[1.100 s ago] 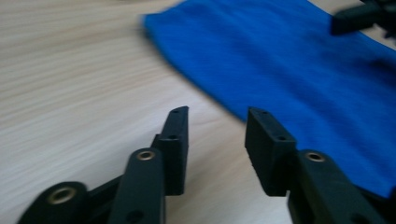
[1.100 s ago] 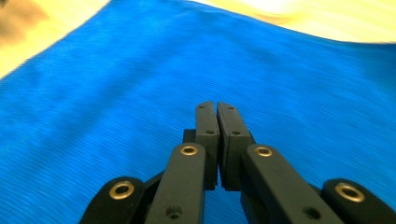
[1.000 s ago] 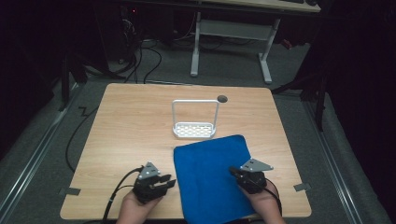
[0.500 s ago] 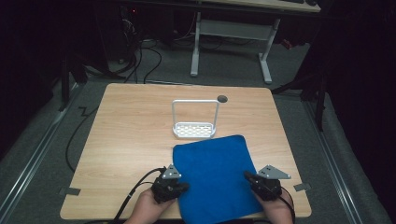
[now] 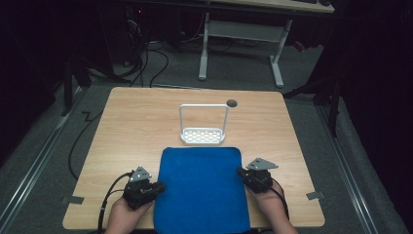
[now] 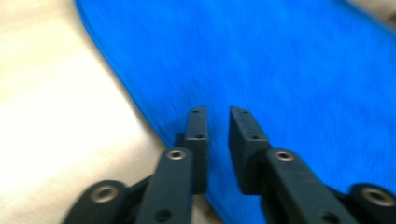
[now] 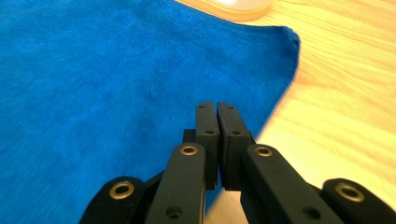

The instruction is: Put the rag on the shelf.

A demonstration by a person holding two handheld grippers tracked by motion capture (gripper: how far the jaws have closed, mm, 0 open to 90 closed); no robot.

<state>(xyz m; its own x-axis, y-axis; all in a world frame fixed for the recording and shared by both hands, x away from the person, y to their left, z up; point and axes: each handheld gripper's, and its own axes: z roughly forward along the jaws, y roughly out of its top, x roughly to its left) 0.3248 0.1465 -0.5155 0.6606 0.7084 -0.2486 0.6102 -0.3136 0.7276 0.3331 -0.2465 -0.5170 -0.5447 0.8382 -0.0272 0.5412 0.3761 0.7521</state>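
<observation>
We note a blue cloth (image 5: 202, 190) lying flat on the near half of the wooden surface (image 5: 131, 131), its near edge reaching the surface's front rim. Just beyond the cloth's far edge stands a white wire rack (image 5: 203, 126), upright, with a small dark round hole (image 5: 232, 103) in the surface behind it.

The left gripper (image 5: 158, 187) sits at the cloth's left edge, low over the surface. In the left gripper view its jaws have just been opening and stand a little apart over the cloth's border (image 6: 280, 70); we see no cloth pinched between them, though that picture is blurred.

The right gripper (image 5: 240, 172) sits at the cloth's right edge. In the right gripper view its jaws are together, tips over the cloth (image 7: 116, 70) close to its edge; we cannot tell whether any fabric is caught between them.
</observation>
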